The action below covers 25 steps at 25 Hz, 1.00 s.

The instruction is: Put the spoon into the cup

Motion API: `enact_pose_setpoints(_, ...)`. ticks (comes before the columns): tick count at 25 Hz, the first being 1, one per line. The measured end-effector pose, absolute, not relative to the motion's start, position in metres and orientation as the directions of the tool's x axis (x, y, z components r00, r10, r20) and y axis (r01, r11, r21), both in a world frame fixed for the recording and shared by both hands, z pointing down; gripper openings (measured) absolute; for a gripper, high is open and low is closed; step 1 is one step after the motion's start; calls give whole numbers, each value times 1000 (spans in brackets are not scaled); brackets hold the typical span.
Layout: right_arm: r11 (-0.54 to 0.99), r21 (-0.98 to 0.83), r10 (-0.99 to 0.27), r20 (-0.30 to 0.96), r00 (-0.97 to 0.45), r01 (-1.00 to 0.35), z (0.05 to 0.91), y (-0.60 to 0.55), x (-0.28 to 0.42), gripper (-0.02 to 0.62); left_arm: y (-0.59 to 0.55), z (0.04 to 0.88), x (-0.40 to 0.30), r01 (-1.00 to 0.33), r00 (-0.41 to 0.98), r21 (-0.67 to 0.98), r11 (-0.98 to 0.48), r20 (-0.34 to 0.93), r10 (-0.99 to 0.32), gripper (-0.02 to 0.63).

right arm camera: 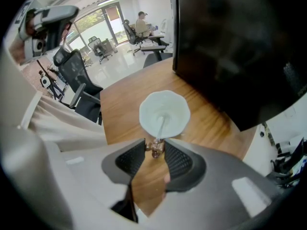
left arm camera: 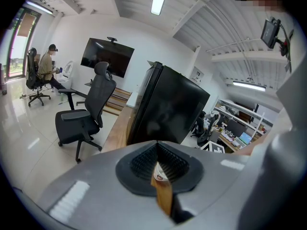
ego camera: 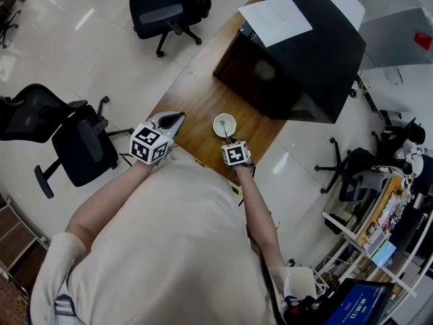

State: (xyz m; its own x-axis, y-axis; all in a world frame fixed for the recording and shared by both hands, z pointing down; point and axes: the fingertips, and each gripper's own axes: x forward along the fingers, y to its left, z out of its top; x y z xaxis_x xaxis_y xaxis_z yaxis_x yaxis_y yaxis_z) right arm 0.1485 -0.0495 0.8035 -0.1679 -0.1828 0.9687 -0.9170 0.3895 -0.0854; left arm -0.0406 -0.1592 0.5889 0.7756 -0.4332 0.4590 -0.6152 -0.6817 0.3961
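A white cup (ego camera: 224, 124) stands on the wooden table (ego camera: 193, 103) just beyond my right gripper (ego camera: 231, 143). In the right gripper view the cup (right arm camera: 164, 113) lies straight ahead of the jaws. The pale spoon (right arm camera: 160, 124) slants down into it, its bowl end inside the cup. My right gripper (right arm camera: 154, 146) points steeply down and is shut on the spoon's brownish handle end. My left gripper (ego camera: 170, 122) hovers at the table's left edge, apart from the cup. In its own view the left gripper (left arm camera: 157, 146) has its tips together and nothing between them.
A big black cabinet (ego camera: 301, 63) with a white sheet (ego camera: 274, 19) on top fills the far right of the table. Black office chairs stand on the floor at the left (ego camera: 74, 141) and beyond the table (ego camera: 169, 9). A person sits far off (left arm camera: 46, 63).
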Motion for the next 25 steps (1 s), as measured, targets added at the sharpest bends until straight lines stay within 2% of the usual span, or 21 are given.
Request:
enact_pose_setpoints(12,393,-81,-233,955,-185,-916,803,-59,147,132,-161,588,-44,-613,778,400,-681,457,-432,0)
enact_pose_setpoints(19,347,-64,-331,925,-186,-936,785,-64,148,225,-165,590,-57,-607,784,412,-680,450,-428,0)
enact_pose_setpoints(25,232,17,-437,895,-88,-973,762,-56,153,235,-169,591,-84,-586,800,422,-692,439,-409,0)
